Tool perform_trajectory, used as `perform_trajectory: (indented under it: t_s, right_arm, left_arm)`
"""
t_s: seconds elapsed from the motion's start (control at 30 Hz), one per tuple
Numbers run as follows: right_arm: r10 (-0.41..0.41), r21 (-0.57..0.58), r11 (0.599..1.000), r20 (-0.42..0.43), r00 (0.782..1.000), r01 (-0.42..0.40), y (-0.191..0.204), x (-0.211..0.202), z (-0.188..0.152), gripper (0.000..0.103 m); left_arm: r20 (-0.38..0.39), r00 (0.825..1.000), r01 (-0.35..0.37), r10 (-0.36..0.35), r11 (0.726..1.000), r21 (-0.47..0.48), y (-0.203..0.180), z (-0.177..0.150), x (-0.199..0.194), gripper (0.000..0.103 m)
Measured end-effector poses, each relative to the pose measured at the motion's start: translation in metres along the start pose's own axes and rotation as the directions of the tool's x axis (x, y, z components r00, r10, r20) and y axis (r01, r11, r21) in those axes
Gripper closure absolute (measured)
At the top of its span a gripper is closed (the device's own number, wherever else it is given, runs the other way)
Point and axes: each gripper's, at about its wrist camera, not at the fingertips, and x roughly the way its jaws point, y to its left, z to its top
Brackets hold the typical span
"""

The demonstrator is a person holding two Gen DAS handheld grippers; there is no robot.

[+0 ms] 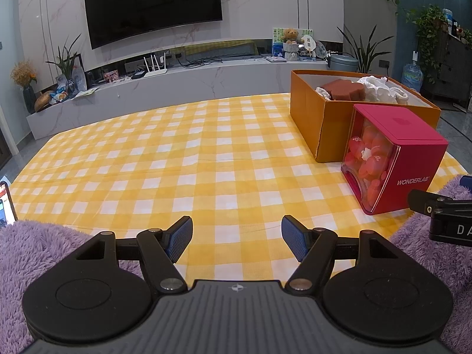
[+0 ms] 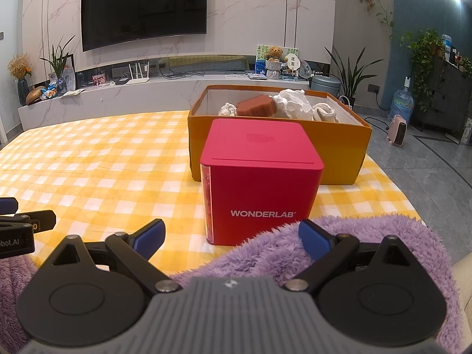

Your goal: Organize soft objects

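Both claws spread wide, nothing pinched: left gripper over the checked cloth, right gripper w/ purple fleece under its right finger, possibly touching. Soft items sit in the orange box, behind the red box.

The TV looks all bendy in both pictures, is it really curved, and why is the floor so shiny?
Left wrist view: the TV bows because the fisheye lens bends straight lines near the edges; the cabinet ledge curves too. Right wrist view: the same bending, and the grey floor reflects room light as pale glare. Both views look sharp, evenly lit, with only soft shadows.
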Motion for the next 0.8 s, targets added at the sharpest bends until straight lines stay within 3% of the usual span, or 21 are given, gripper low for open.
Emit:
perform_trajectory:
  t_s: [0.8]
  right_arm:
    - [-0.002, -0.003, 1.000, -0.003, 1.000, 0.002, 0.000, -0.001, 0.000, 0.008]
  left_arm:
    - [0.031, 0.999, 0.015, -0.015, 1.000, 0.005, 0.011, 0.012, 0.000, 0.022]
